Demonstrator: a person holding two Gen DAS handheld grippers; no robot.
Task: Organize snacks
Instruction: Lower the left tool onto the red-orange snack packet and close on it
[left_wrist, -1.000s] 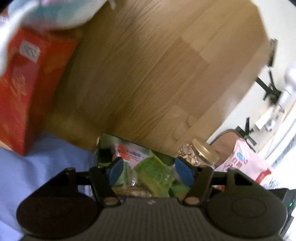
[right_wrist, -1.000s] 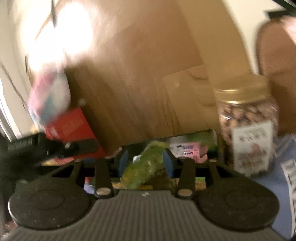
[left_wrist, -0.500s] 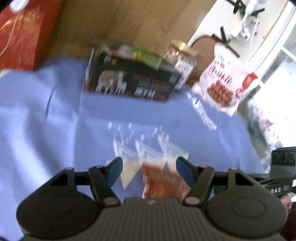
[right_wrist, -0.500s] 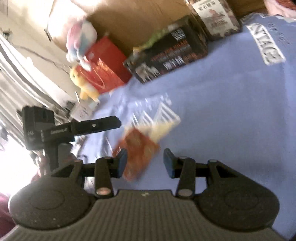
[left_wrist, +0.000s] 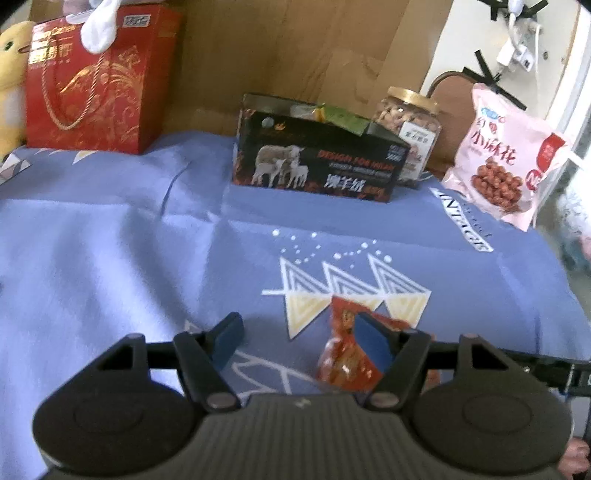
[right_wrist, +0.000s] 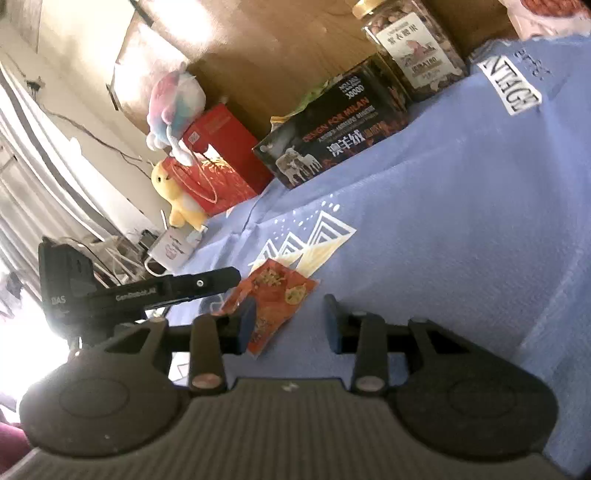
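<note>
A small red snack packet (left_wrist: 341, 352) lies on the blue cloth (left_wrist: 129, 240), behind my left gripper's right fingertip. It also shows in the right wrist view (right_wrist: 275, 299), by my right gripper's left finger. My left gripper (left_wrist: 301, 341) is open and empty, low over the cloth. My right gripper (right_wrist: 290, 323) is open and empty too. A black open box (left_wrist: 317, 162) with a green packet (left_wrist: 341, 120) inside stands at the back; it also shows in the right wrist view (right_wrist: 332, 131).
A nut jar (left_wrist: 408, 129) and a pink snack bag (left_wrist: 506, 162) stand right of the box. A red gift bag (left_wrist: 96, 81) and yellow plush toy (right_wrist: 177, 199) stand at the back left. A wooden panel (left_wrist: 295, 48) backs the surface.
Both grippers have pulled back from the black box and come down toward the cloth. The right gripper, shut on the green packet a second ago, is now open; that packet sits in the box.
</note>
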